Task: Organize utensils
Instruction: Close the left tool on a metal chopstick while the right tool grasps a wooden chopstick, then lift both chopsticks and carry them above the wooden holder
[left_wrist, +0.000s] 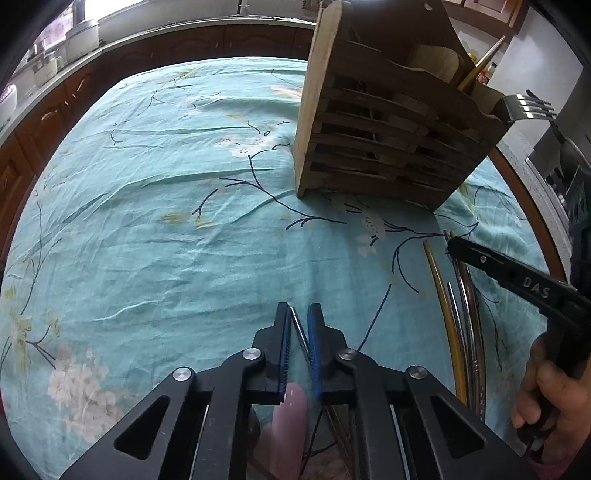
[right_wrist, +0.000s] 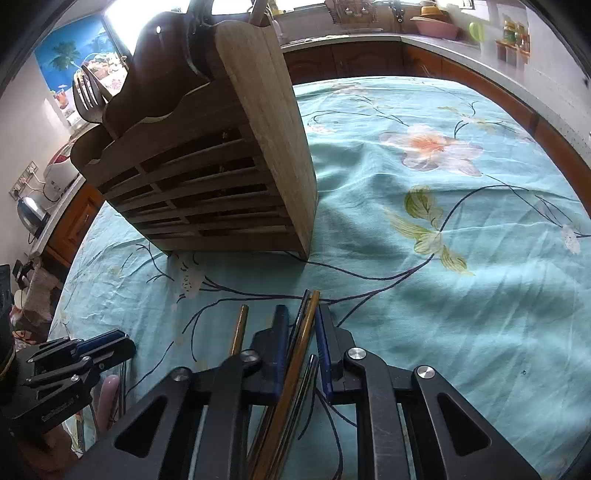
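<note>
Lying between the right gripper (right_wrist: 301, 321) jaws, several chopsticks (right_wrist: 301, 339) are grasped; a thin metal utensil (left_wrist: 300, 334) is clenched by the left gripper (left_wrist: 300, 317).

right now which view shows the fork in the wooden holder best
The left wrist view. There the fork shows its four shiny tines clear of the wooden holder at its right end. In the right wrist view the fork is darker against the backlit wall, its lower part hidden behind the holder's rim.
</note>
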